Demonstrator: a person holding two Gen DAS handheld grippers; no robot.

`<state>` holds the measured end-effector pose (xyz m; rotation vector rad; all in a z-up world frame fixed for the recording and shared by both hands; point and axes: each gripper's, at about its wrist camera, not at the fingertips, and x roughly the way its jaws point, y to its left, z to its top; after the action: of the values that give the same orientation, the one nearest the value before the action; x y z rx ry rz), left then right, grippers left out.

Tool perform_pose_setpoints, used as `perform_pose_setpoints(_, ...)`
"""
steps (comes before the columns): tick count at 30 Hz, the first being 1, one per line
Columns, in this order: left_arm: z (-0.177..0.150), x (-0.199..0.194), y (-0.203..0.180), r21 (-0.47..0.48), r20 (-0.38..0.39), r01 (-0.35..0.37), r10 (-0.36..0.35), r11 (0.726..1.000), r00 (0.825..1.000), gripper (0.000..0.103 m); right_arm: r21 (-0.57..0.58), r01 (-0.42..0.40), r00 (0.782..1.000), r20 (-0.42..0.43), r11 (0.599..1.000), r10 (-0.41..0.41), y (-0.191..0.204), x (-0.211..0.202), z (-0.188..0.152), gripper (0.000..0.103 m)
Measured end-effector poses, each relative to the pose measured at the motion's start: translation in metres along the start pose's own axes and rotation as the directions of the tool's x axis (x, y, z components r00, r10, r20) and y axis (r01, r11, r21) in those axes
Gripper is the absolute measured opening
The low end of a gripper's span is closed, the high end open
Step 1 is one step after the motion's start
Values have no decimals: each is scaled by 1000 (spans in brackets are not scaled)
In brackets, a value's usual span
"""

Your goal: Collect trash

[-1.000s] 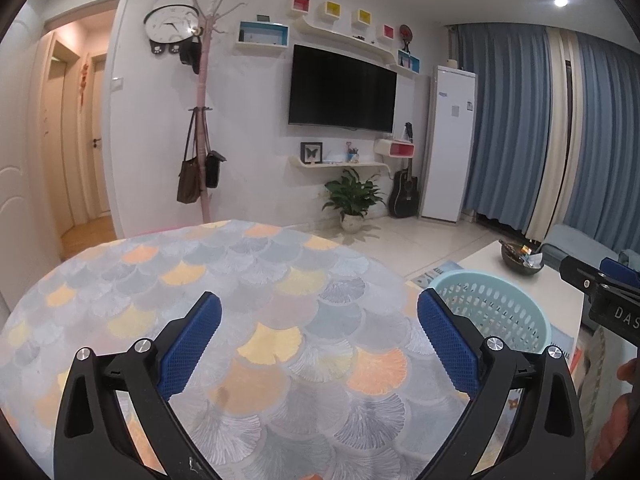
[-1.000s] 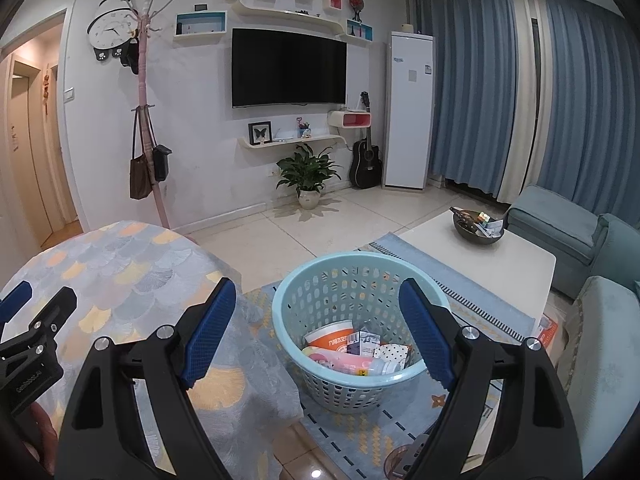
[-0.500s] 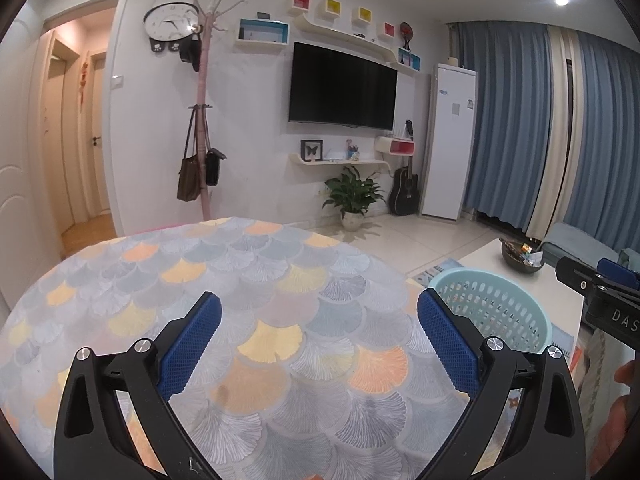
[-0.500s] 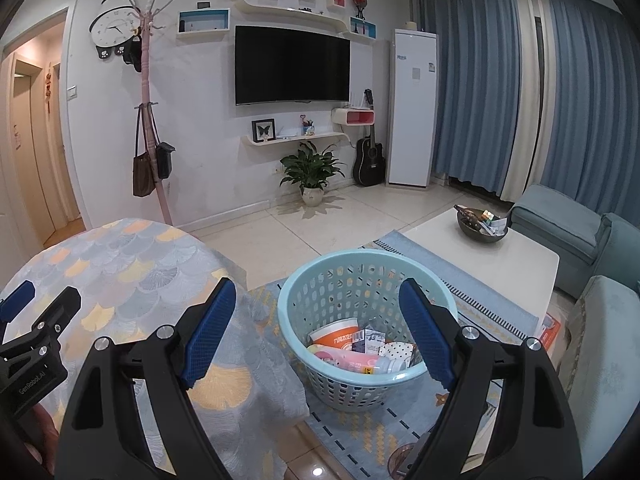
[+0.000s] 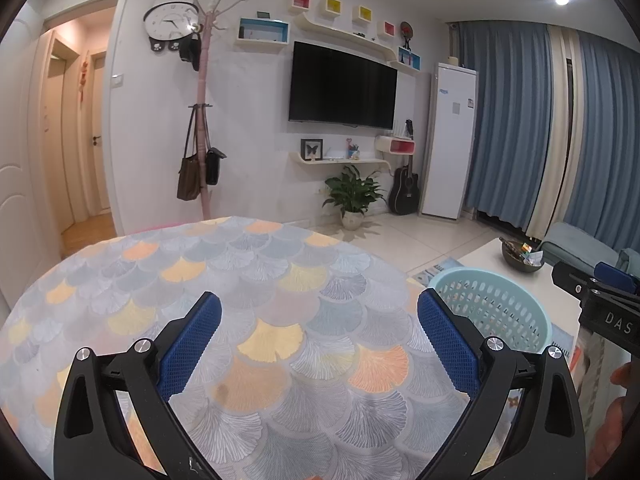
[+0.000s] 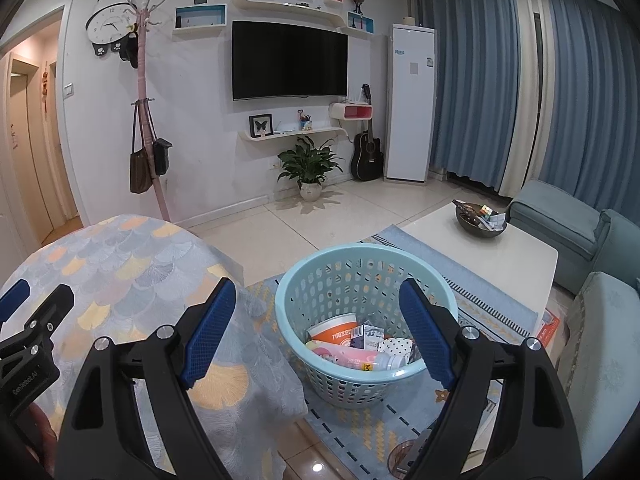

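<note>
Left gripper point(image 5: 318, 326): my jaws wide, empty; ribbed blue pads over the cloth.
Right gripper point(image 6: 316, 330): my jaws wide, empty, above the basket.
Cloth point(image 5: 256, 280): fan-scale print, grey, yellow, orange; round table.
Basket point(image 6: 316, 364): pale teal perforated plastic, round, on the rug beside the table.
Trash point(image 6: 360, 344): cup, cartons, wrappers inside the basket.

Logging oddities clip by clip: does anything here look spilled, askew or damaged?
Nothing stands out. The trash sits inside the upright light-blue basket on the rug, and the tablecloth lies flat, apart from one small dark spot near the left gripper.
</note>
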<state>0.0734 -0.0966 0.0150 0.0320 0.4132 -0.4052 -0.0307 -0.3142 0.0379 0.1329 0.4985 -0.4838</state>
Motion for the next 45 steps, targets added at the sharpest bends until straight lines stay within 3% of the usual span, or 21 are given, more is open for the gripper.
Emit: perform_pose_setpoints(45, 0, 1, -1, 0, 0, -19, 19, 1000, 1000, 95, -19, 14, 1000, -4, 1000, -14, 7, 5, -10, 79)
